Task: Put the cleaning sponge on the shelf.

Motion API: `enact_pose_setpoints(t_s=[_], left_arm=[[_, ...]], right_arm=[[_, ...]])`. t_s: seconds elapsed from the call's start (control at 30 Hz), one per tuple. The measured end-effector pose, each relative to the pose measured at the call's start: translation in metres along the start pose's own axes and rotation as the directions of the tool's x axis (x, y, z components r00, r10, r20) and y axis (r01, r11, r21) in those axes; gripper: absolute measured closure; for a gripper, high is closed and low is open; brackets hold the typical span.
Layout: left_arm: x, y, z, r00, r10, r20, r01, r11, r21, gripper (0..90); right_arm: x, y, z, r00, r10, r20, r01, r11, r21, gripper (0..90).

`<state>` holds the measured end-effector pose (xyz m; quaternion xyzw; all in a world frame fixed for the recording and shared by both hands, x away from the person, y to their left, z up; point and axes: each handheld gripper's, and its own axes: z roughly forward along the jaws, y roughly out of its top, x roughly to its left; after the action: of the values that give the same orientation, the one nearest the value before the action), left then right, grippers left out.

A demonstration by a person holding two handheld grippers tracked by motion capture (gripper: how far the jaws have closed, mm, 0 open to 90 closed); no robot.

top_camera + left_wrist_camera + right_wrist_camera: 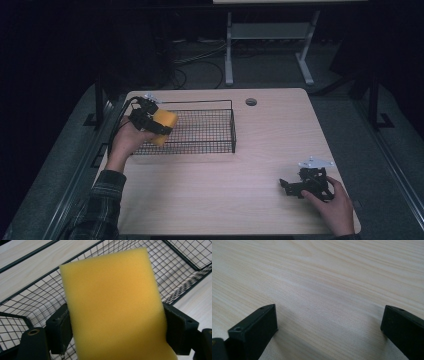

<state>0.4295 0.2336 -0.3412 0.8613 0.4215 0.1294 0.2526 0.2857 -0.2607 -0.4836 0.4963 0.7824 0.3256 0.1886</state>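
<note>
The left gripper [159, 127] holds a yellow sponge [164, 126], its jaws closed on the sponge's two long sides, as the left gripper view shows: a black pad presses in on each flank of the sponge [112, 305] and the foam stands up from between them. The sponge's long axis runs along the gripper's own line, pointing away from the hand.

In the high view the sponge hangs at the left end of the wire basket [220, 101], over or just inside its near-left corner; from this angle it is hard to tell whether it has cleared the rim. The left gripper view looks down through the mesh of the basket [32, 300], which suggests the sponge is above the basket floor, not resting on it.

The right gripper [295, 186] sits low at the near-right of the table [270, 135], well apart from the basket, its jaws wide open with nothing between them but bare wood.

So the drop belongs to the left hand: the basket floor lies below and ahead of the sponge.
</note>
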Motion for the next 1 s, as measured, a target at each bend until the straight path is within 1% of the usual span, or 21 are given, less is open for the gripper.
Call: enact_pose_setpoints(t_s=[0.27,0.33,0.43,0.57,0.73,1.0], left_arm=[[0.014,0.001,0.001,0.9996,-0.016,-0.024,0.016,0.9999,-0.002,20.3],[0.017,0.0,0.002,0.9992,-0.021,-0.033,0.022,0.9998,0.005,20.3],[0.022,-0.001,0.004,0.999,-0.029,-0.035,0.029,0.9996,0.005,20.3],[0.029,-0.001,0.004,0.9982,-0.035,-0.048,0.036,0.9994,0.005,20.3],[0.037,-0.003,0.007,0.9967,-0.054,-0.06,0.055,0.9985,0.007,20.3],[0.047,-0.005,0.013,0.9946,-0.071,-0.075,0.072,0.9974,0.005,20.3]], right_arm=[[0.0,0.0,0.0,1.0,0.0,0.0,0.0,1.0,0.0,0.0],[0.0,0.0,0.0,1.0,-0.001,0.0,0.001,1.0,0.0,0.0],[0.0,0.0,0.0,1.0,0.001,0.0,-0.001,1.0,0.0,0.0],[0.0,0.0,0.0,1.0,0.001,0.0,-0.001,1.0,0.0,0.0],[0.0,0.0,0.0,1.0,0.0,0.0,0.0,1.0,0.0,0.0],[0.0,0.0,0.0,1.0,0.0,0.0,0.0,1.0,0.0,0.0]])
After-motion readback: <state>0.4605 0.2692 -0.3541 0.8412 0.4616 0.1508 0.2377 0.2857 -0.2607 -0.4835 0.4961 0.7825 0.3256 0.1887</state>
